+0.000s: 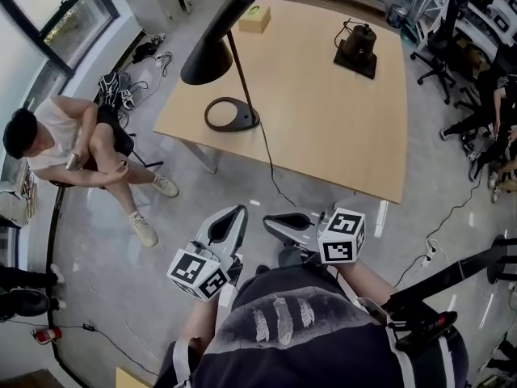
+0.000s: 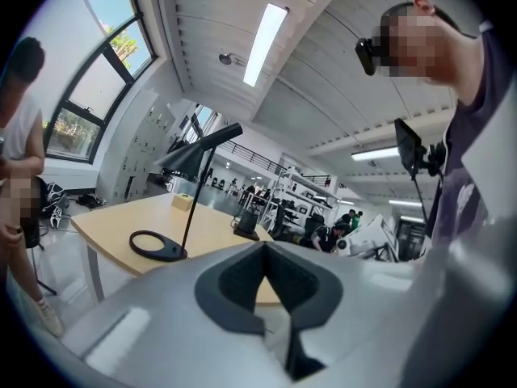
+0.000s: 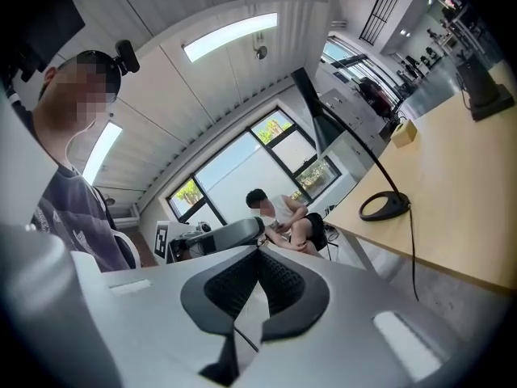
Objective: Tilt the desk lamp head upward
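**Status: approach stage; no contact made.**

1. Location of the work item. The desk lamp (image 1: 240,71) stands on the near left part of the wooden table (image 1: 339,136), on its ring-shaped base (image 1: 232,115). The black conical lamp head (image 1: 212,43) slopes downward, with its wide mouth lowest, toward the table's left edge. A power cable (image 1: 271,164) runs from the base over the near edge to the floor.

2. Gripper state. The left gripper (image 1: 237,212) and the right gripper (image 1: 271,219) are held side by side in front of the person's torso, over the floor and well apart from the table. Each gripper view shows the two dark pads meeting, with nothing between them (both are therefore closed and empty).

3. Progress. Nothing of the task is done: the lamp head is untouched and not yet raised. What is left, by judgement: bring a gripper to the head, then push or grip it and pivot it upward, possibly steadying the base.

4. Bystanders. A seated person (image 1: 73,140) is left of the table, clear of the lamp.
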